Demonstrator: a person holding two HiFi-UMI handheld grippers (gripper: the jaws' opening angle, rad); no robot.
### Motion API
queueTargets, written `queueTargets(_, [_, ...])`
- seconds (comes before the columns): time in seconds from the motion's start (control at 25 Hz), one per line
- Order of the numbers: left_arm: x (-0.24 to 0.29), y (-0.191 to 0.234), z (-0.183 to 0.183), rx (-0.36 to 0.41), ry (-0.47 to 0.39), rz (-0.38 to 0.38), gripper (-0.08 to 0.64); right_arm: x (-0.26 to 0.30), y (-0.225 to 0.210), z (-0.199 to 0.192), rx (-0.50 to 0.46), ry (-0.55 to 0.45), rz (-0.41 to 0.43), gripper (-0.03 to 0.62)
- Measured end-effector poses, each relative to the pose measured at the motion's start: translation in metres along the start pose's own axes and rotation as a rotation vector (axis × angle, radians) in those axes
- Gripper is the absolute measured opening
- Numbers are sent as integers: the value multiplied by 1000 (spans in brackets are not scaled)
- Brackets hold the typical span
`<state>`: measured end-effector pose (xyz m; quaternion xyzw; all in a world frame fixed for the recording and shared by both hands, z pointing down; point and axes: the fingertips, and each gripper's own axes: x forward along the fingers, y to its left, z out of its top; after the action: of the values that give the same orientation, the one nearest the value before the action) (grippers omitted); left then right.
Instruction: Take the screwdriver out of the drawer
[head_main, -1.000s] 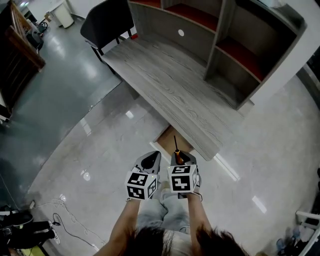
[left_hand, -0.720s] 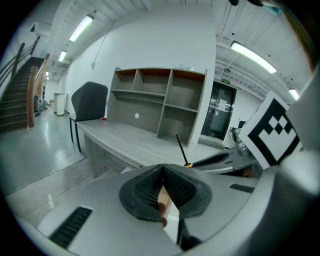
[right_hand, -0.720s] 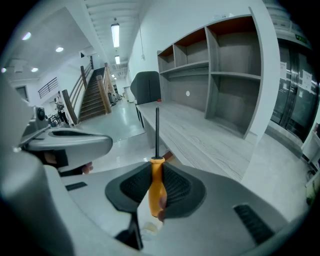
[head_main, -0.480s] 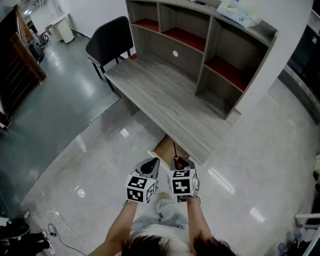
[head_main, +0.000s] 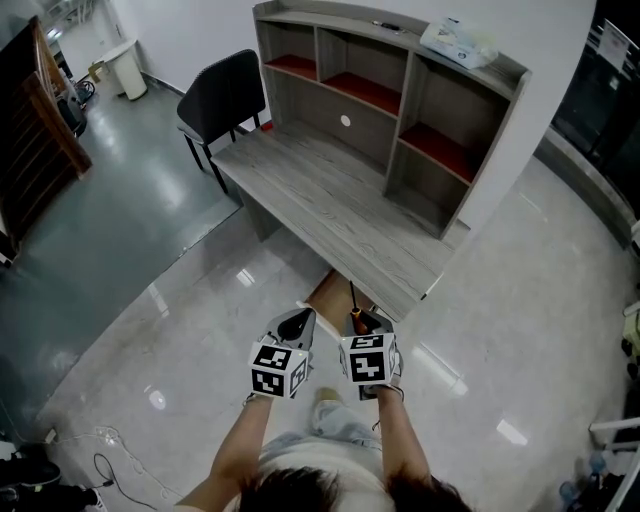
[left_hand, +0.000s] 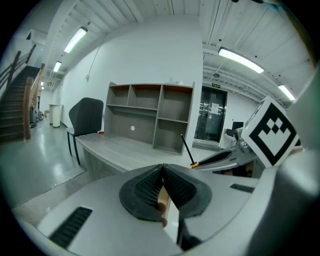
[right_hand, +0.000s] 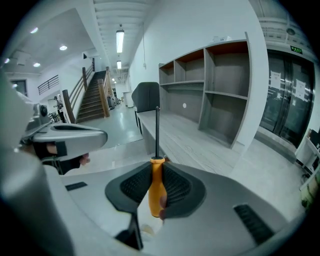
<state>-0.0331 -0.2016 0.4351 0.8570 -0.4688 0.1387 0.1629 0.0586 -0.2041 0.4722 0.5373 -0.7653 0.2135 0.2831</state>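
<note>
1. Head view, far left: a dark staircase (head_main: 40, 110) borders the grey floor. A black chair (head_main: 225, 95) stands at the left end of a grey wood-grain desk (head_main: 330, 200).
2. Along the desk's far side sits an open shelf unit (head_main: 400, 100) with red-lined compartments. A pale package (head_main: 457, 42) lies on its top, toward the right.
3. A tan drawer (head_main: 333, 287) juts out from under the desk's near edge, just beyond both grippers.
4. Over the glossy floor in front of the person, the left gripper (head_main: 297, 325) is held side by side with its partner. In the left gripper view its ribbed black pads (left_hand: 145, 190) meet at the tips with nothing between them.
5. Just to its right, with the marker cubes nearly level, the right gripper (head_main: 362, 322) has its jaws pressed onto the orange handle of the screwdriver (right_hand: 156, 185).
6. That screwdriver is outside the drawer and up in the air. Its handle is clamped between the right jaws, and its thin dark shaft sticks forward past the fingertips — in the head view it lies over the drawer, pointing at the desk edge.
7. In the right gripper view the shaft rises straight up the middle, in line with the chair and the desk's left end, while the left gripper's grey body shows at the far left.
</note>
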Motion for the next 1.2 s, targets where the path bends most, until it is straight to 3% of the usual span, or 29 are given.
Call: queueTargets(1.2, [-110, -26, 50, 100, -151, -13, 17, -109, 40, 17, -65, -217, -103, 83])
